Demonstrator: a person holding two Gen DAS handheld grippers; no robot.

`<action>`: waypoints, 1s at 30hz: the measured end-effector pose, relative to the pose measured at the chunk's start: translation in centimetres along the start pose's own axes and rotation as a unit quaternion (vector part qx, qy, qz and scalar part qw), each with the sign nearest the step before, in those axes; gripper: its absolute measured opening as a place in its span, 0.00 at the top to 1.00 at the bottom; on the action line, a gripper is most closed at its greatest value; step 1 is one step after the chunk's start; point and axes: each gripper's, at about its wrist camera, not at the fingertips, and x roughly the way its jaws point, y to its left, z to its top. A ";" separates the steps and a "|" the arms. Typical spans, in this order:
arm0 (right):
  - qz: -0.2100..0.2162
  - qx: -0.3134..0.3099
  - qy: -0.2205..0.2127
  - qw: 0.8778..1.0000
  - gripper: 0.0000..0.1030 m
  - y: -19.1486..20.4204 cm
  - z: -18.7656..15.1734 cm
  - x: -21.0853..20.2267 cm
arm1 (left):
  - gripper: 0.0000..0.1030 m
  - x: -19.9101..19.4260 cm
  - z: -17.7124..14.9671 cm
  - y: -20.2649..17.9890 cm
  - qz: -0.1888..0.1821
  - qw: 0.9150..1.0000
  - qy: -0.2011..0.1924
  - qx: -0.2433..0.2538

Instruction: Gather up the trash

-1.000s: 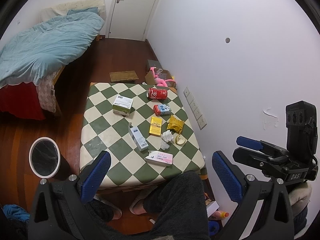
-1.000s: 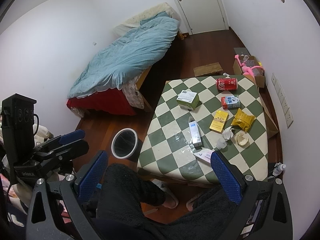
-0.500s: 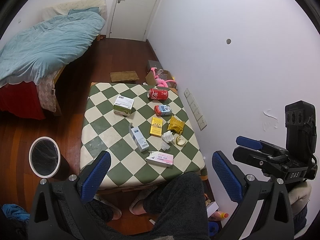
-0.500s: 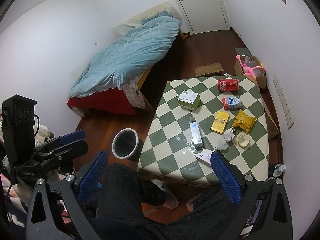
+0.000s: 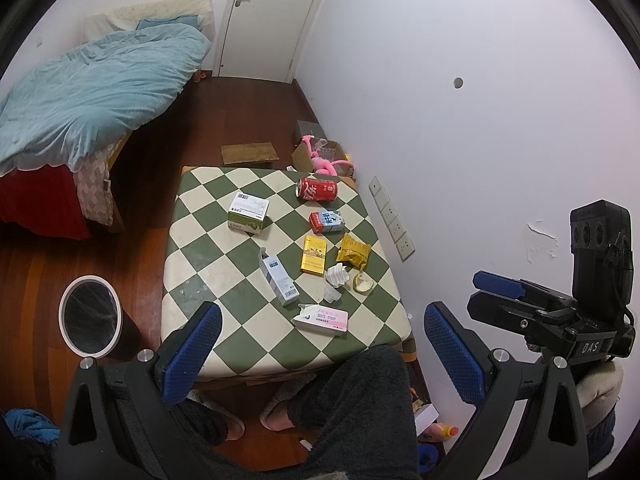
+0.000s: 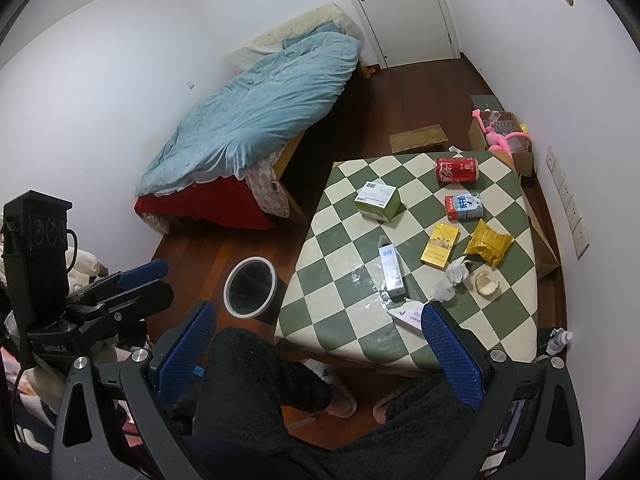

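From my left wrist view, the bin (image 5: 89, 315) stands on the floor at about nine o'clock of the table (image 5: 192, 240), just beside its left edge. My left tongs (image 5: 320, 354) are spread wide and hold nothing, hovering above the table's near edge over the person's dark-trousered knee (image 5: 352, 392). The trash lies ahead of them, towards twelve o'clock: the green box (image 5: 248, 213) at eleven, the tall white carton (image 5: 279, 276) nearly straight ahead, the pink packet (image 5: 322, 319) closest, just past the tips. Further on sit the yellow box (image 5: 313, 256), the red can (image 5: 317, 190) on its side, the small milk carton (image 5: 326, 221), the gold wrapper (image 5: 353, 253), crumpled paper (image 5: 336, 275) and a scrap of peel (image 5: 362, 282).

From the right wrist view, my right tongs (image 6: 320, 354) also gape wide and empty. Here the bin (image 6: 250, 286) is at eleven o'clock, and the table's litter spreads from twelve to two; the right finger (image 6: 452, 354) covers part of the pink packet (image 6: 406, 315).
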 end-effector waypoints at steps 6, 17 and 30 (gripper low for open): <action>0.002 0.001 0.000 1.000 0.00 0.1 0.0 0.0 | 0.00 -0.1 -0.1 0.2 0.000 1.000 0.000 -0.001; 0.004 0.002 -0.002 1.000 0.00 0.3 0.5 0.2 | 0.00 0.4 -0.1 0.6 -0.001 1.000 0.005 0.000; -0.054 0.080 -0.003 0.995 0.00 -5.0 0.7 3.7 | 0.00 10.8 0.8 3.9 0.177 0.984 0.019 -0.007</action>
